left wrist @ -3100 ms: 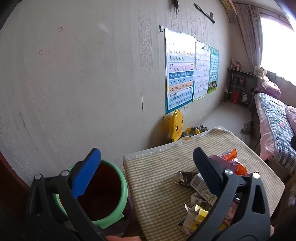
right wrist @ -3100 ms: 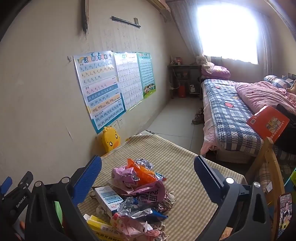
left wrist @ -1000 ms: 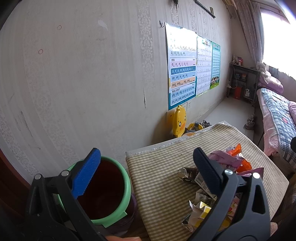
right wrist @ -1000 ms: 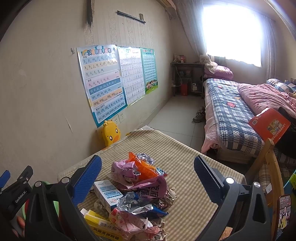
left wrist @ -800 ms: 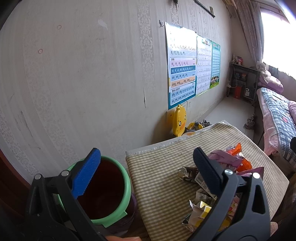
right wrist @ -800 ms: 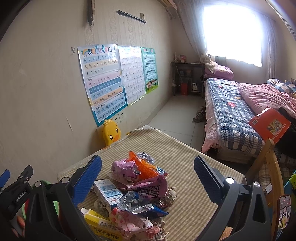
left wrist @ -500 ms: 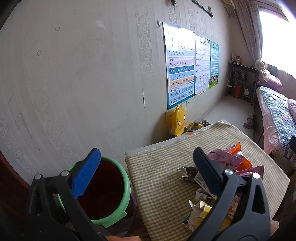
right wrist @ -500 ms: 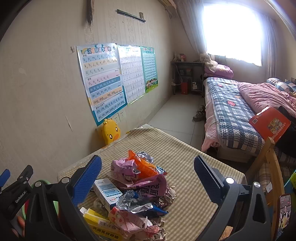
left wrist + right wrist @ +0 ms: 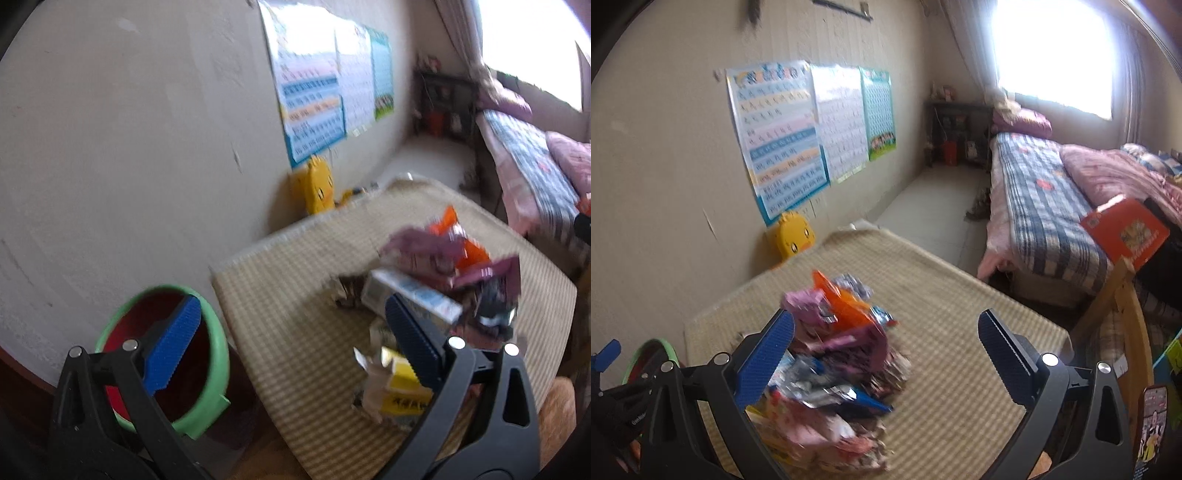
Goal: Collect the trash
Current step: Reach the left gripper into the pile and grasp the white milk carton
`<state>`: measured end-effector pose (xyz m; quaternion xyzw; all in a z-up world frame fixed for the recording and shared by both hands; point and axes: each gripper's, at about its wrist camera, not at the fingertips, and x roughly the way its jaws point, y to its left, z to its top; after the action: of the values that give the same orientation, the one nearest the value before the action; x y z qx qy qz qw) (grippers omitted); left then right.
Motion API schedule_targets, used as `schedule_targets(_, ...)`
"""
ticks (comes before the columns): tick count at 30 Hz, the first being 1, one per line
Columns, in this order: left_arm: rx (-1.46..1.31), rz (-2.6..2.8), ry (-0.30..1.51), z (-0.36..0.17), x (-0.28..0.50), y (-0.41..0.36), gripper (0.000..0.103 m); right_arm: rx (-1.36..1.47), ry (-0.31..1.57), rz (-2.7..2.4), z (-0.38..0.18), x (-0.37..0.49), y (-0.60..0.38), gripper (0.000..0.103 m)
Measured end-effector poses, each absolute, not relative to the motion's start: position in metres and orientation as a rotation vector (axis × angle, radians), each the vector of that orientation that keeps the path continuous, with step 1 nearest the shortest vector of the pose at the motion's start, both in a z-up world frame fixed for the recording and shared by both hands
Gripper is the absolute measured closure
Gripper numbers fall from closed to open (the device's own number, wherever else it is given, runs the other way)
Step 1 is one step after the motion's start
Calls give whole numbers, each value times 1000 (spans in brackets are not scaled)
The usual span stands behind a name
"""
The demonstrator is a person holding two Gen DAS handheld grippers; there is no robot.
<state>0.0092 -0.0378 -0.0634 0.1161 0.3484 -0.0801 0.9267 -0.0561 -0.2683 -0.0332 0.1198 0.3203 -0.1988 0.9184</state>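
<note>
- Left claw (image 9: pixel 291 332) wide open, nothing between its blue pads; it hangs over the gap where the bin meets the desk edge
- Right claw (image 9: pixel 886 341) also spread wide, empty, held above the desk w/ its left pad over the near-left side of the trash pile
- Trash pile (image 9: pixel 834 354) sits on the desk (image 9: pixel 945 295), which has a beige checked cloth on it; pile is toward the near-left part, far half of the cloth bare
- In the pile: orange wrapper (image 9: pixel 846 306) on top at the back, pink/purple wrappers (image 9: pixel 424 251) beside & under it, white box w/ blue print (image 9: pixel 410 295), yellow carton (image 9: pixel 404 384) at the near edge, blue foil (image 9: pixel 864 400) low on the right side
- Both views are motion-blurred, so finer print & small scraps can't be read
- Bin (image 9: pixel 218 350) w/ green rim & dark red inside stands just beside the desk's left edge, against the wall; from the left wrist view it looks empty, though bottom is partly hidden by the claw finger
- Yellow duck-shaped thing (image 9: pixel 792 236) against the wall beyond the desk, below the wall charts (image 9: pixel 775 136)
- Bed (image 9: pixel 1045 206) w/ checked cover well apart on the right, red box (image 9: pixel 1123 230) near its near end
- Wooden chair back (image 9: pixel 1126 314) just beside the desk's right side
</note>
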Motion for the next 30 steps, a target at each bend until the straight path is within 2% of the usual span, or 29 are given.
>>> schedule_targets(6,238,-312,944,-107,13,-54,6,271,774,-389,-69,-61,-277,8)
schedule_targets(8,221,-350,992,-117,13,-61,12,301,804,-374,-79,-61,-278,8)
schedule_targets(10,194,-369,1044,-126,15,-62,27,325,819,-360,-85,-61,-280,8)
schedule_targets(11,181,-385,1069,-131,18,-63,31,334,823,-350,-87,-61,-280,8)
schedule_targets(13,173,-405,1088,-138,18,-65,45,345,828,-339,-89,-60,-279,8)
schedule_targets(14,172,-416,1093,-141,17,-67,49,352,831,-331,-90,-59,-280,8)
schedule_targets(16,161,-447,1113,-144,17,-67,75,380,842,-311,-93,-57,-281,8)
schedule_targets(17,157,-453,1121,-144,19,-67,80,396,851,-302,-94,-56,-282,8)
schedule_targets(19,136,-478,1134,-143,19,-65,103,432,863,-280,-98,-55,-283,8)
schedule_targets(21,112,-483,1136,-141,20,-62,103,454,869,-260,-100,-55,-283,8)
schedule_targets(24,129,-472,1102,-132,21,-62,103,474,874,-214,-102,-51,-279,14)
schedule_targets(27,150,-470,1063,-123,21,-64,102,456,888,-173,-104,-46,-271,14)
schedule_targets(29,153,-474,1057,-121,23,-65,90,434,910,-130,-108,-39,-263,14)
schedule_targets(30,152,-476,1059,-122,23,-65,77,422,918,-111,-111,-37,-260,14)
